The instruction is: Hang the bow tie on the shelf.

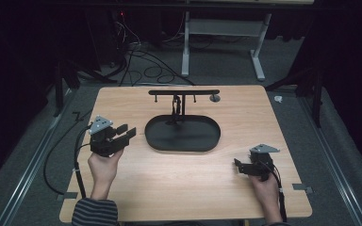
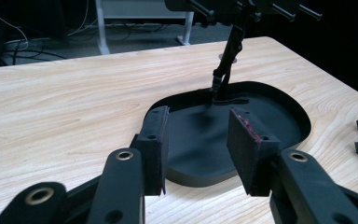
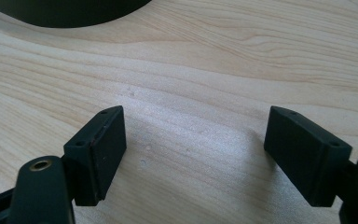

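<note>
Black oval shallow tray point(image 1: 183, 136) sits mid-table on the light wooden tabletop point(image 1: 184, 183), toward the far half; a black T-shaped stand point(image 1: 184, 92) with short pegs under its crossbar rises at the tray's far rim, and a thin black strap point(image 1: 175, 110) hangs from it, lower end lying in the tray. Left gripper point(image 1: 128, 133) is held up off the table just left of the tray, apart from it, jaws aimed at the tray; in the left gripper view point(image 2: 198, 149) the jaws are roughly half open, nothing between the pads, tray point(image 2: 279, 100) and strap point(image 2: 226, 70) straight ahead through the gap. Right gripper point(image 1: 238, 165) is low at the near right of the table, well apart from the tray, pointing left; in the right gripper view point(image 3: 193, 154) the jaws are wide apart with bare wood point(image 3: 205, 84) between them, holding nothing, tray edge point(image 3: 70, 11) at the top left. Small grey round disc point(image 1: 214, 98) on the table just right of the stand's base
</note>
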Demonstrator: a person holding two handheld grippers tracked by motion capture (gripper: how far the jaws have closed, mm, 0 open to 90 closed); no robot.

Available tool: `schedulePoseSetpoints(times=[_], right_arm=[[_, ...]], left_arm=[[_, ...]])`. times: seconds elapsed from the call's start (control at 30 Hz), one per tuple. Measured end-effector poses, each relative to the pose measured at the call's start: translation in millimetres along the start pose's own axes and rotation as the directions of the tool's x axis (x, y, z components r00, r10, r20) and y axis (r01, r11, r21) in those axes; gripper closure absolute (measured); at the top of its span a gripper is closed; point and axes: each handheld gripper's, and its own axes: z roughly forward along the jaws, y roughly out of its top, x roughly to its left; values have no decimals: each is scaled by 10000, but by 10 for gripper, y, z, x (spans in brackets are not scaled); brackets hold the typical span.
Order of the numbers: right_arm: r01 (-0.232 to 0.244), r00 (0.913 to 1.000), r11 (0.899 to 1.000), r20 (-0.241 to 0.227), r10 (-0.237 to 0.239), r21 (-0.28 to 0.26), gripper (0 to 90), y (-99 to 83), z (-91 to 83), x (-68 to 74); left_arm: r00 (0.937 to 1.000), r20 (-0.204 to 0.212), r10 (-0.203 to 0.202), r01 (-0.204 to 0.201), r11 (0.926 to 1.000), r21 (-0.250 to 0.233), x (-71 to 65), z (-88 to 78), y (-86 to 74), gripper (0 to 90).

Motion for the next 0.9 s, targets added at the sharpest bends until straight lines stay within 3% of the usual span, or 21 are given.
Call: schedulePoseSetpoints(times=[0.9], right_arm=[[2,10000,10000,1,-2,1,219,0,0,0]], left_arm=[[9983,-213,-540,541,9985,49,91,-108,-254,575]])
